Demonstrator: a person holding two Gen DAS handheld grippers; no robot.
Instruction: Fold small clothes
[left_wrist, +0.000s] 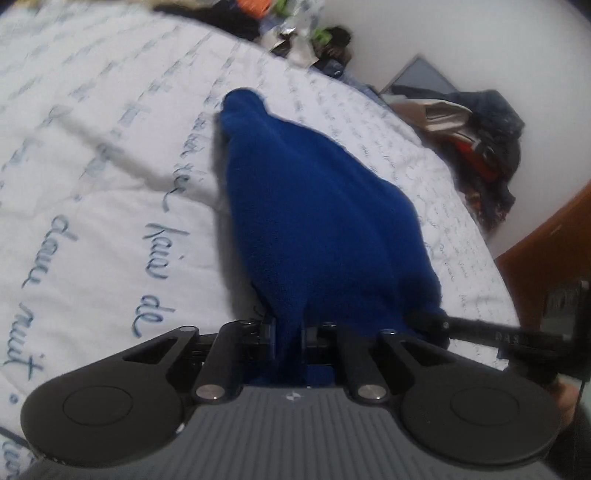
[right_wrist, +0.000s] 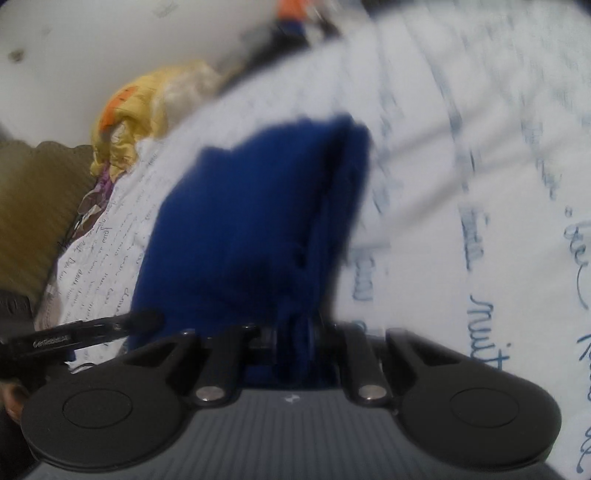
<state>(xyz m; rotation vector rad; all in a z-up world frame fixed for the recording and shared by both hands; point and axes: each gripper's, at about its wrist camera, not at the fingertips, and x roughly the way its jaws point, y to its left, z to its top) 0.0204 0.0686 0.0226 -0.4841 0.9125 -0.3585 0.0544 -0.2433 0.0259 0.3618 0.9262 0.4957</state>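
**Desk:** What have you got in the left wrist view?

**Me:** My left gripper (left_wrist: 288, 338) is clamped on the near edge of a deep blue fleece garment (left_wrist: 314, 206). The cloth fills the gap between the jaws at bottom centre and runs away up the middle of the frame to a narrow rounded end. It hangs over a white quilted bedcover printed with blue handwriting (left_wrist: 110, 155). At lower right, the thin black fingers of the other gripper (left_wrist: 476, 328) reach in from the frame's right side and touch the garment's lower right corner.

**Desk:** And the right wrist?

**Me:** Blurred, but readable. My right gripper (right_wrist: 293, 338) is pinched on the same blue garment (right_wrist: 258, 221), which bunches in several layers between the jaws and spreads up to the centre of the frame. The bedcover (right_wrist: 461, 147) takes the whole right side. At lower left I see the left gripper's black finger (right_wrist: 92, 328), its tip against the cloth.

**Desk:** Anything around the bed?

**Me:** A yellow and orange crumpled fabric (right_wrist: 147, 96) at upper left in the right view. In the left view, a dark pile of clothes (left_wrist: 487, 155) at the right edge, and mixed clutter (left_wrist: 303, 33) along the top.
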